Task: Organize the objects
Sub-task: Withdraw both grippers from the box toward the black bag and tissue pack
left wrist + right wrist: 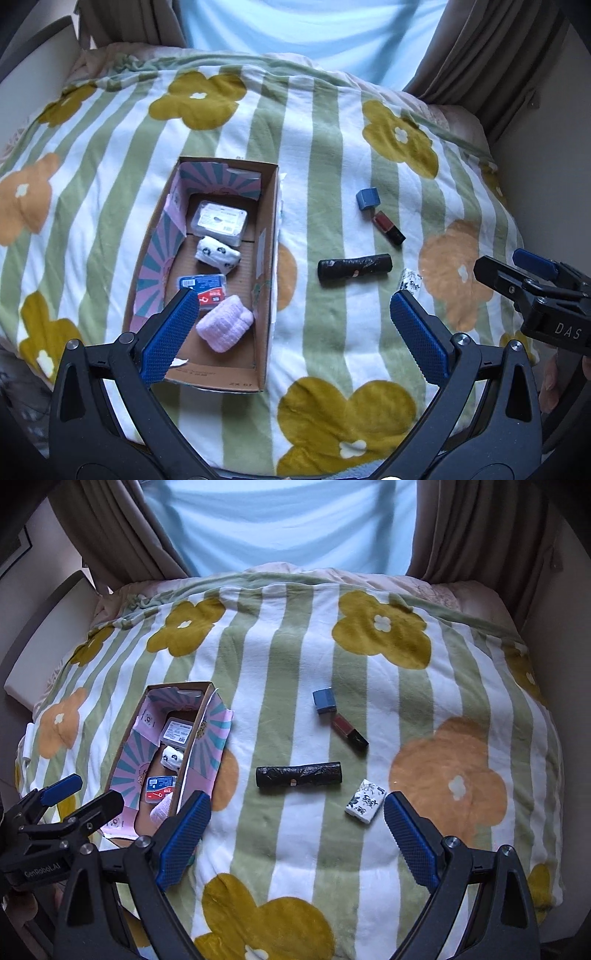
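Cardboard makes up the box [264, 258], which lies left of centre in the left wrist view, and it already holds four things: a white case [220, 220] at its far end, a panda-print roll [218, 256] below that, a blue and red packet [204, 290], and a pink knit bundle [225, 328] nearest the camera. Four things remain on the blanket [288, 849], right of the box: a blue cube [324, 700] touching the top end of a red bottle [349, 731], a black roll [298, 774] lying crosswise below them, and a patterned white pack [365, 800] at lower right of centre. By this count the sorting looks about half done, with those four loose items left to go in. The left gripper [295, 328] hangs above the near end of the box, fingers spread wide and holding nothing. The right gripper [295, 830] hovers over the blanket, its fingers equally wide apart and empty, one blue pad [410, 834] just beside the pack. That pack, being closest to the right fingers, seems the likeliest next pick, though the roll is also near.
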The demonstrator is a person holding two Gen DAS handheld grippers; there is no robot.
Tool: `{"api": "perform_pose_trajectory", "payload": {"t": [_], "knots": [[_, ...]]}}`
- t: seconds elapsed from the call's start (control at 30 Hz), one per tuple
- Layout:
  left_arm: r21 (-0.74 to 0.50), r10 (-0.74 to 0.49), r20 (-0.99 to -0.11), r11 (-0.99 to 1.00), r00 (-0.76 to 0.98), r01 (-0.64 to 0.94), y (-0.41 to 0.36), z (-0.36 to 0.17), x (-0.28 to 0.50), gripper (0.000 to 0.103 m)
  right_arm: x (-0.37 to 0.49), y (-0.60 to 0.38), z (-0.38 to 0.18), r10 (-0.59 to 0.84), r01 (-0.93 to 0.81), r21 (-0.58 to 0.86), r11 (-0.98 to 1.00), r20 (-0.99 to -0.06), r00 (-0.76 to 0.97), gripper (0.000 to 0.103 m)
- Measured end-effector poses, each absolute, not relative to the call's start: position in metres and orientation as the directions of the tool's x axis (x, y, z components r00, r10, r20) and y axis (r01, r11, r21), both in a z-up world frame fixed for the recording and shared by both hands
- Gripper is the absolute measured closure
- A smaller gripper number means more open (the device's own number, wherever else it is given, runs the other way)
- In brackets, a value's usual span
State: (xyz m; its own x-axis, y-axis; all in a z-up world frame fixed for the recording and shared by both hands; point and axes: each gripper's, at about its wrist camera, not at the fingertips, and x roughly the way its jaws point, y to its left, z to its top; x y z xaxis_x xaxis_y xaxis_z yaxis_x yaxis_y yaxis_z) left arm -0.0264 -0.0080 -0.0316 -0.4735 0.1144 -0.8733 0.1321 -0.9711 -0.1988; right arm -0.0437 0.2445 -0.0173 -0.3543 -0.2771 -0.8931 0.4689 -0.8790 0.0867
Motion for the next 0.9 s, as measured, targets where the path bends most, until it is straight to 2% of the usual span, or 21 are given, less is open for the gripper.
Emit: {"api": "perform_pose_trajectory", "payload": {"t": [0.47,0.73,0.9], "knots": [[-0.192,0.125,-0.891,-0.975,-0.436,0.113,0.051,-0.039,-0.042,0.000,-0.067,0.300,-0.021,-0.273,0.462,0.082,-0.883,-0.891,-0.363,0.010],[-0.217,0.137,-0.913,-0.960,-0.383,0.175,0.084,-0.068,-0.055,0.000,-0.089,0.326,-0.049,-0.265,0.499,0.073,-0.863,-0.908,-0.324,0.010],[-0.235,0.149,-0.925,-0.947,-0.349,0.219,0.104,-0.093,-0.071,0.000,-0.100,0.336,-0.077,-0.279,0.583,0.055,-0.810,-0.912,-0.301,0.010]]}}
